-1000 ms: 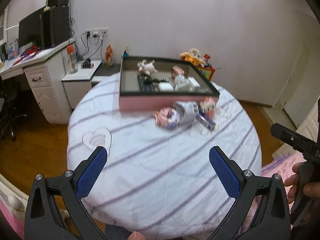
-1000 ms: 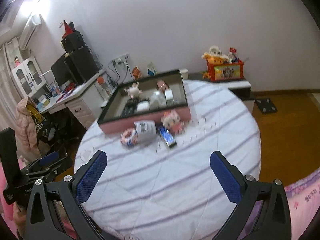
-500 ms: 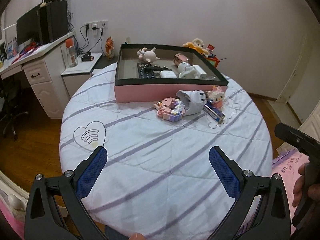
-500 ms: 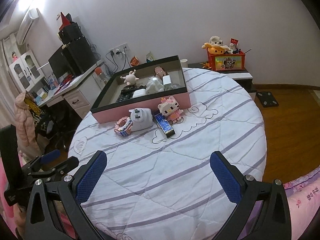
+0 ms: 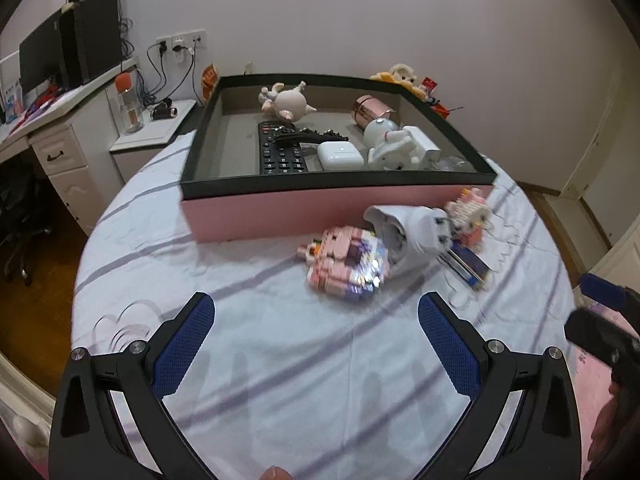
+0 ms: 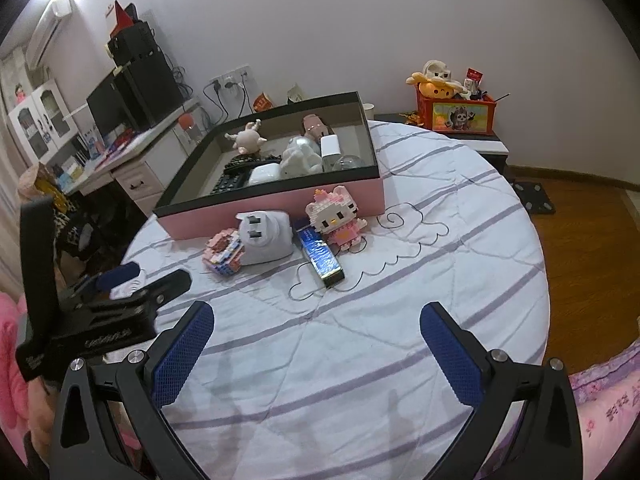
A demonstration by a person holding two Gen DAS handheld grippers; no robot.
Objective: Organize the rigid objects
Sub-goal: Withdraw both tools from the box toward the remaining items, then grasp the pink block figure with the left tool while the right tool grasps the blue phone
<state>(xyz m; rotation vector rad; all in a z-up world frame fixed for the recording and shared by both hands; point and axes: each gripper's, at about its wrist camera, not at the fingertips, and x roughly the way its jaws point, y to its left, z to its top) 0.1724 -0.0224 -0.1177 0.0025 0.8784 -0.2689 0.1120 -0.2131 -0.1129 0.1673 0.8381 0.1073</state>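
Here we hold both grippers, left gripper (image 5: 316, 334) and right gripper (image 6: 317, 334), fingers spread and empty, low in frame, because four toys (image 6: 264, 238) at centre await boxing beside the pink box (image 6: 280, 204).

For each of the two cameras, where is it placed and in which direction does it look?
Left wrist: sits on the left gripper, facing the pink box across the table; its open blue fingers and the right gripper show.
Right wrist: sits on the right gripper, facing the same box from further right; the left gripper shows.
Both share the box and the white plug adapter.
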